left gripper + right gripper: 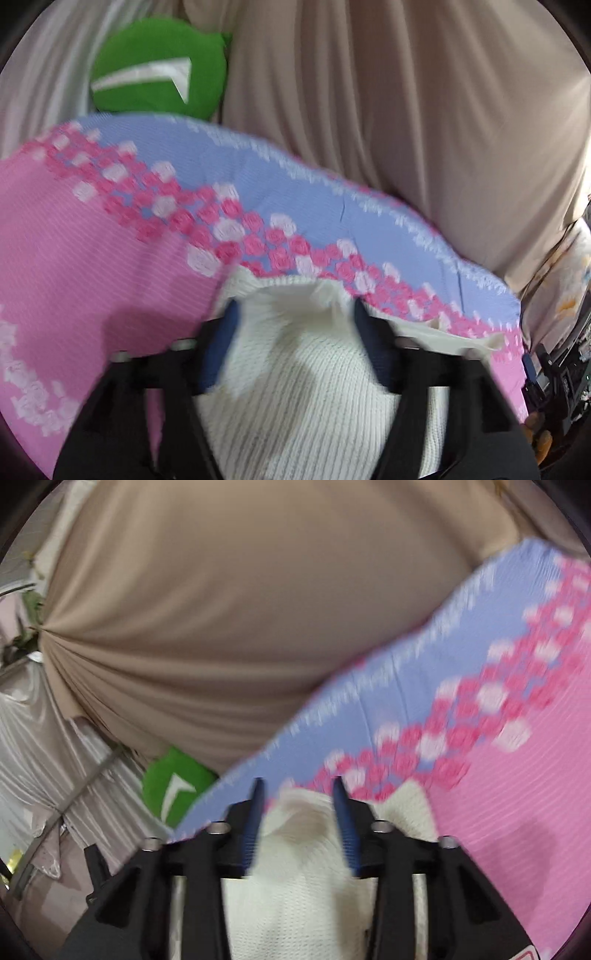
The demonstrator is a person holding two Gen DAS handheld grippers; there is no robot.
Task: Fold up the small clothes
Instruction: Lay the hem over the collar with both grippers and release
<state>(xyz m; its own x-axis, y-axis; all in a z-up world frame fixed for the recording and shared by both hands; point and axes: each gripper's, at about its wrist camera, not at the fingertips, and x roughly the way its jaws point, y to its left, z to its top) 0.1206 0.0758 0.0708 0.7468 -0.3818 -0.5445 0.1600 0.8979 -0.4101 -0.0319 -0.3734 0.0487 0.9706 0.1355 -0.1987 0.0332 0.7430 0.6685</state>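
Observation:
A white ribbed knit garment lies bunched between the fingers of my left gripper, which is shut on it above the pink and blue flowered sheet. In the right wrist view the same white knit garment fills the gap between the blue-padded fingers of my right gripper, which is shut on it too. A flap of the garment sticks out to the right of the right gripper over the sheet. Both views are blurred by motion.
Beige curtains hang behind the sheet's far edge and fill the upper right wrist view. A green cushion with a white mark lies past the sheet, also in the right wrist view. Silvery cloth hangs at left.

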